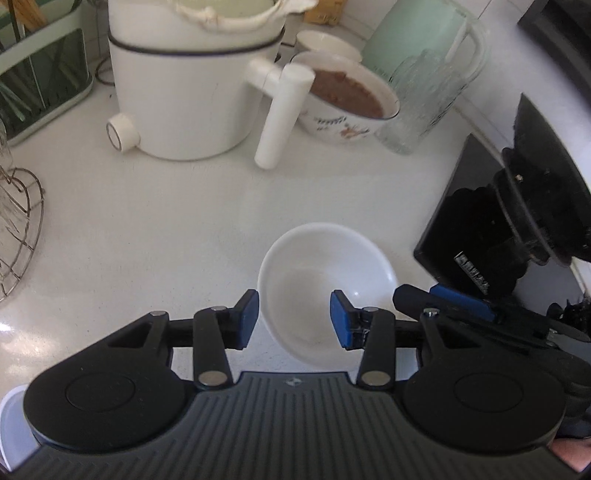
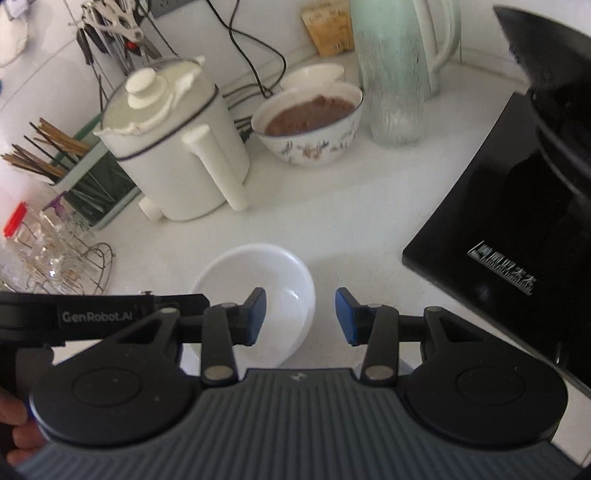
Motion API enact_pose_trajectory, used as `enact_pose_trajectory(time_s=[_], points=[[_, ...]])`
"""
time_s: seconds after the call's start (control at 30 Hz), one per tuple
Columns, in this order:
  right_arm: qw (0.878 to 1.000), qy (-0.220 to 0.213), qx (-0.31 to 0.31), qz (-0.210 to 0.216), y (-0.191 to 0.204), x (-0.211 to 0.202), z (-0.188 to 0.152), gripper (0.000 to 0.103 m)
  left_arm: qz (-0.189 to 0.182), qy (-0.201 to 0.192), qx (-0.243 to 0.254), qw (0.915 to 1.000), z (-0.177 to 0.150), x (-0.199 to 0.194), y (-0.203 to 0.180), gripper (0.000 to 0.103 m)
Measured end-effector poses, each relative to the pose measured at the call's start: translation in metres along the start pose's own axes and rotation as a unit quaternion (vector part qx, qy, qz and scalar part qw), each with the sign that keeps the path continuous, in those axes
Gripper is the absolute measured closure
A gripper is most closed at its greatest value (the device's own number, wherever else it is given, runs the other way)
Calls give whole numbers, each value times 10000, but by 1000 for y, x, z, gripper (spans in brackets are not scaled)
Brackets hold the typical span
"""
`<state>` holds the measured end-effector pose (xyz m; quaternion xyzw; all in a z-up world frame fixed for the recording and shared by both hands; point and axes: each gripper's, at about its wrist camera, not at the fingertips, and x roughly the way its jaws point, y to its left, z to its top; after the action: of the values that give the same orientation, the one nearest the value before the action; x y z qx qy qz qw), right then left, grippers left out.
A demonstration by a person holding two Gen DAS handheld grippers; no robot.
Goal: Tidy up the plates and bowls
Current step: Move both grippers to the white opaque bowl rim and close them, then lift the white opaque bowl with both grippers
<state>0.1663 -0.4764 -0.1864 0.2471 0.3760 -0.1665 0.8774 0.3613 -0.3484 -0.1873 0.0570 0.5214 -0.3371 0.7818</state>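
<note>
**Empty white bowl hemmed in on a crowded worktop**

Seen from the left wrist: left gripper (image 1: pixel 294 319) parted, blue pads either side of the near rim of the small, round, empty white bowl (image 1: pixel 325 273), not pressing on it, nothing held. Bowl upright on the white speckled countertop (image 1: pixel 155 229), straight ahead at 12 o'clock, just past the fingertips. At 3 o'clock of the bowl, the right gripper's blue-padded finger (image 1: pixel 458 299) just beside the rim.

Seen from the right wrist: right gripper (image 2: pixel 300 317) likewise parted and empty, left pad over the bowl's right side, right pad over bare counter. Whether that left pad touches the rim: cannot tell.

Around the bowl, left wrist view:
- At 11 o'clock, well apart, tall white plastic appliance jug with a black band and a long tube handle (image 1: pixel 184 88)
- At 12 o'clock, far back, flower-patterned ceramic bowl filled with brown food (image 1: pixel 347 99), a second white bowl (image 1: pixel 328 42) behind it
- At 1 o'clock, ribbed clear glass tumbler (image 1: pixel 413 107) in front of a pale green kettle (image 1: pixel 417 33)
- At 2 to 3 o'clock, near, glossy black cooktop slab (image 1: pixel 465 229) carrying a black pot (image 1: pixel 543 192)
- At 9 o'clock, at the frame edge, wire rack (image 1: pixel 22 236)
- At 10 o'clock, far, green utensil holder (image 1: pixel 44 74)

Between grippers and bowl, nothing in the way
</note>
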Motion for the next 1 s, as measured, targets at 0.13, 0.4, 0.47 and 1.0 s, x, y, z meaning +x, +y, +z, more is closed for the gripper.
enact_pose_trajectory(time_s=[0.13,0.4,0.47,1.0], points=[[9999,97,69,9,1,11,1,62,-95,171,-87,9998,3,12,3,55],[9996,120,159,-201,-4,23,1,67,232,119,-31,9997,8,23,-2,59],[9994,175,247,-193,-7,27,2,69,272,113,-78,9995,9,24,0,62],[9978,622,181,-167,-3,43,0,91,221,239,-636,9974,1,34,15,95]])
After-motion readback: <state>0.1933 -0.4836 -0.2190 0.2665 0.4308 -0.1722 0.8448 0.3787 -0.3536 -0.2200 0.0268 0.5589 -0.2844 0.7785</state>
